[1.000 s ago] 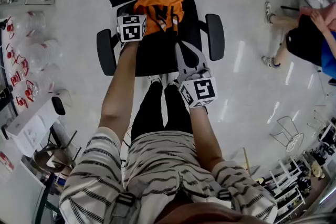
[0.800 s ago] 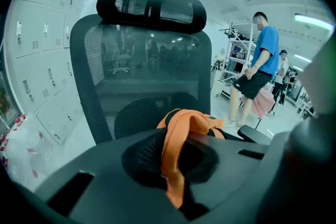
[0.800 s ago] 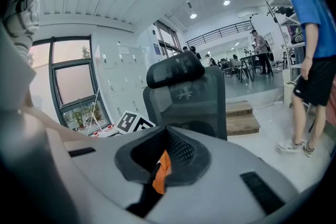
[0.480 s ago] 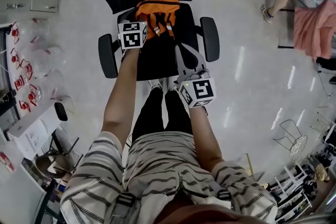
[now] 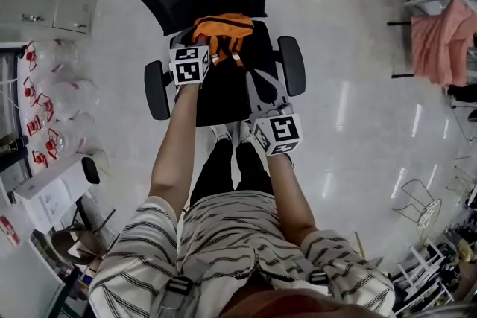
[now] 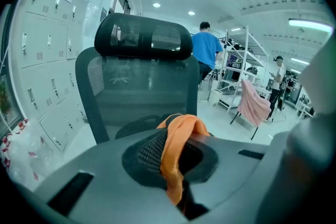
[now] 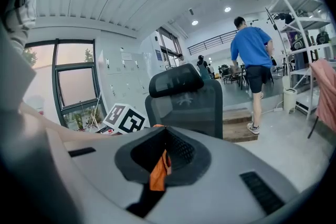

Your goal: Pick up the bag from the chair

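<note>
Bag (image 5: 222, 30) lies at 12 o'clock on the chair (image 5: 223, 97) seat, its near edge hidden behind the marker cube (image 5: 188, 63); bag body not visible in either gripper view. L gripper (image 6: 176, 176) and R gripper (image 7: 156, 170) each pinch orange strap (image 6: 176, 147). Pink cloth (image 5: 441, 37) hangs at 2 o'clock.

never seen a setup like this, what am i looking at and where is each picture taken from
No robot: a person holds the left hand-held gripper and the right hand-held gripper, one per hand. The head view is from a camera on the person's head, looking down at a black chair with an orange bag at the back of its seat. The other two views are from cameras riding on each gripper, looking along its jaws. Both sets of jaws are closed on the bag's orange strap.
</note>
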Available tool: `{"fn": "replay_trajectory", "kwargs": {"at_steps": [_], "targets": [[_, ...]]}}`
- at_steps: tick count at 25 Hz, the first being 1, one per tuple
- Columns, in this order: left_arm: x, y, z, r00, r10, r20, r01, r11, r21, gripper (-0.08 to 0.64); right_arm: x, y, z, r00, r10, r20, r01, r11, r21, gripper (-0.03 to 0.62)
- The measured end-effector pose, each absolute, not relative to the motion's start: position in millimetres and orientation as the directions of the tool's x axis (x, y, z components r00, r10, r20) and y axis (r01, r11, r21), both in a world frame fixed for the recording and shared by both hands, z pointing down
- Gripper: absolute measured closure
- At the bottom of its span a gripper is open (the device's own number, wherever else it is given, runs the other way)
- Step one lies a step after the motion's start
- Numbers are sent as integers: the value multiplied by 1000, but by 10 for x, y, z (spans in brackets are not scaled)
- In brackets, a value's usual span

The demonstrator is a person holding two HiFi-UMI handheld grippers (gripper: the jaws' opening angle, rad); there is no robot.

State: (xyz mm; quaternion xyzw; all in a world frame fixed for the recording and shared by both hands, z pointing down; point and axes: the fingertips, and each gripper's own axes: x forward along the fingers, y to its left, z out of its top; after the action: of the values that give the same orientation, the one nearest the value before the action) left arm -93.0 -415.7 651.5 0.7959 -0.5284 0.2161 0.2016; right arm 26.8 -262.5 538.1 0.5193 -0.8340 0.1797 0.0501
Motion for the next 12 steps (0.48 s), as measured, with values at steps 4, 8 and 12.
{"fn": "replay_trajectory", "kwargs": {"at_steps": [4,8,12], "targets": [[-865,-4069,6332,348,-769,536,-931,-350,103,534,345,-2568,5256,-452,-854,257,-886,397,-240,581],[-849,-3972,6169,346,-779,522,-933,-342,107,534,385,-2538,5166,-453,-855,251,-885,399,-238,581],[-794,-3872,6011,346,-788,508,-935,-337,115,534,461,-2515,5057,-453,-858,242,-886,401,-235,581]]}}
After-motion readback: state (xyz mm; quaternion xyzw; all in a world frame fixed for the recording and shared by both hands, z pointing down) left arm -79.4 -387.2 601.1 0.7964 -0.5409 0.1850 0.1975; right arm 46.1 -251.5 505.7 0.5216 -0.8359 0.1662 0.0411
